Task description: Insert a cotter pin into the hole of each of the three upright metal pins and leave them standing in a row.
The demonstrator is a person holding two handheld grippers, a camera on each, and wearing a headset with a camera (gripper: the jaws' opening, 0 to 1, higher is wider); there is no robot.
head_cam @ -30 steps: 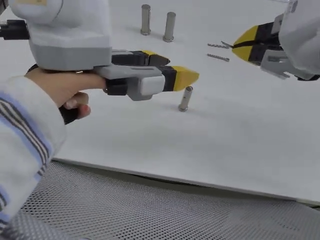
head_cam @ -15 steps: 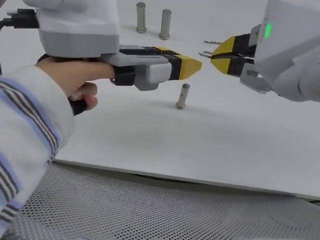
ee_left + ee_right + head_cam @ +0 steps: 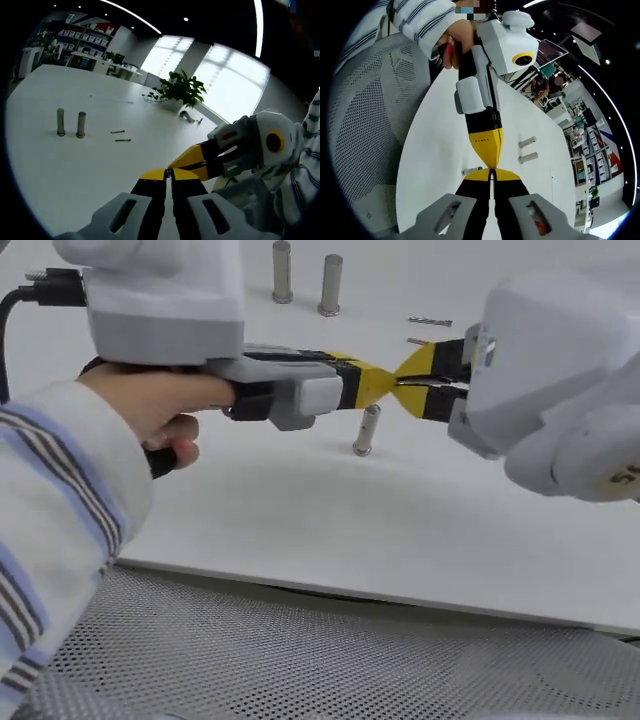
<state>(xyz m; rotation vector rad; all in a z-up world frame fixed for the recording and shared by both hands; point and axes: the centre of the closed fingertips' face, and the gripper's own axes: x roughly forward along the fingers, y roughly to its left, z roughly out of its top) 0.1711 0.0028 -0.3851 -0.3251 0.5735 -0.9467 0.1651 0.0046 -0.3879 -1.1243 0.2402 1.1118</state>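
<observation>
The white table (image 3: 300,520) takes up most of the head view. My left gripper (image 3: 384,386) points in from the left with its jaws pressed together, and its tip meets my right gripper (image 3: 408,381) at mid-frame. The right jaws are clamped on a thin cotter pin (image 3: 491,184). The near metal pin (image 3: 367,430) stands upright just below the two tips. A second metal pin (image 3: 281,272) and a third metal pin (image 3: 329,285) stand at top centre. One loose cotter pin (image 3: 430,321) and another loose pin (image 3: 416,341) lie at the upper right.
</observation>
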